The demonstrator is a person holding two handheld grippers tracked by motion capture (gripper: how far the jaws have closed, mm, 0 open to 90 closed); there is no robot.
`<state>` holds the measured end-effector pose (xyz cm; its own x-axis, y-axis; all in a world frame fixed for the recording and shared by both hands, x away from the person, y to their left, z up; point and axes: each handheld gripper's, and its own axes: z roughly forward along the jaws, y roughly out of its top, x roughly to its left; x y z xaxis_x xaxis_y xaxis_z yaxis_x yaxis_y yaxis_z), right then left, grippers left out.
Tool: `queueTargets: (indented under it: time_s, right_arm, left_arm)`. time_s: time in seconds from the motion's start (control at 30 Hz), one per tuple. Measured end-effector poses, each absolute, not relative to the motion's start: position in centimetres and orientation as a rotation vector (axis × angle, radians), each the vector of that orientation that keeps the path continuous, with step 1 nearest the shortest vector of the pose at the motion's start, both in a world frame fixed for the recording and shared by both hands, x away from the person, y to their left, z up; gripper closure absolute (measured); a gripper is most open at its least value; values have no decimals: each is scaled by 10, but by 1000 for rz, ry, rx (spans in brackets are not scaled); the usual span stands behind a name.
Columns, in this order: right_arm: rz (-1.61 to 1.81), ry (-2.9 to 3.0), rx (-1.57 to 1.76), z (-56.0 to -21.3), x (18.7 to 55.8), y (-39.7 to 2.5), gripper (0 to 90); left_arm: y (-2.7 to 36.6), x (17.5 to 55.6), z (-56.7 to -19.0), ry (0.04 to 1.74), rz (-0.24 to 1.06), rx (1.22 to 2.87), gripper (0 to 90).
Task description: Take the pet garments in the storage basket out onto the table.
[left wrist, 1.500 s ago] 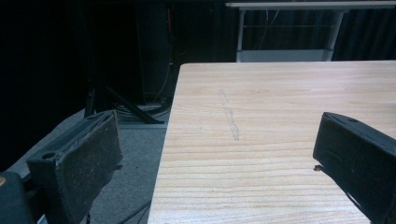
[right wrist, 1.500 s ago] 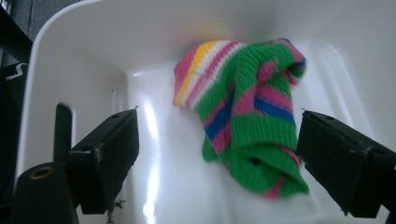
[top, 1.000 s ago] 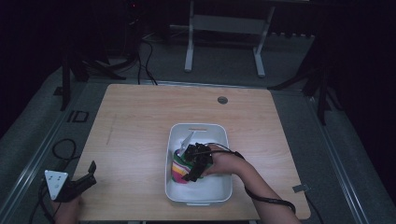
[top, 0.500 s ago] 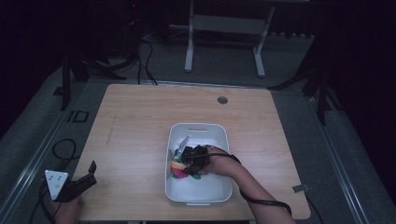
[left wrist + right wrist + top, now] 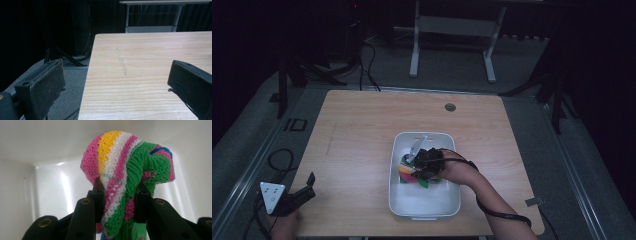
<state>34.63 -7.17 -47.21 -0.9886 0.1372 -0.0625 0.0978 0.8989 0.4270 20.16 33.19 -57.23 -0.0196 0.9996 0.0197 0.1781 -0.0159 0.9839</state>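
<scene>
While the right gripper (image 5: 117,192) sits clamped on a knit cloth (image 5: 130,165), jaws pinching the striped folds from both sides, the grab looks done. Cloth bunches above the jaws, centre of the right gripper view, w/ white bin wall (image 5: 50,190) behind. In the high view, gripper (image 5: 424,165) and cloth (image 5: 408,172) are inside the bin (image 5: 424,207), centre-right of the table (image 5: 357,130). Left: lift out or set down, can't tell which. Left gripper (image 5: 115,87) idles w/ jaws wide apart over bare wood; it sits lower left in the high view (image 5: 304,187), well apart from the bin.
</scene>
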Motion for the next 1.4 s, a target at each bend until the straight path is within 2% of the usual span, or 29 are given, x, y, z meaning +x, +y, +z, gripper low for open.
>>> queueTargets:
  time_s: [0.7, 1.13, 1.4]
  right_arm:
    - [845, 2794, 132, -360, 338, -91, 693]
    - [850, 2711, 275, -341, 347, -149, 693]
    - [836, 2676, 373, -341, 353, -187, 692]
  left_arm:
    - [332, 202, -572, 1348, 1147, 1342, 14]
    - [332, 202, -572, 1349, 1153, 1345, 14]
    - [332, 202, -572, 1351, 1154, 1343, 14]
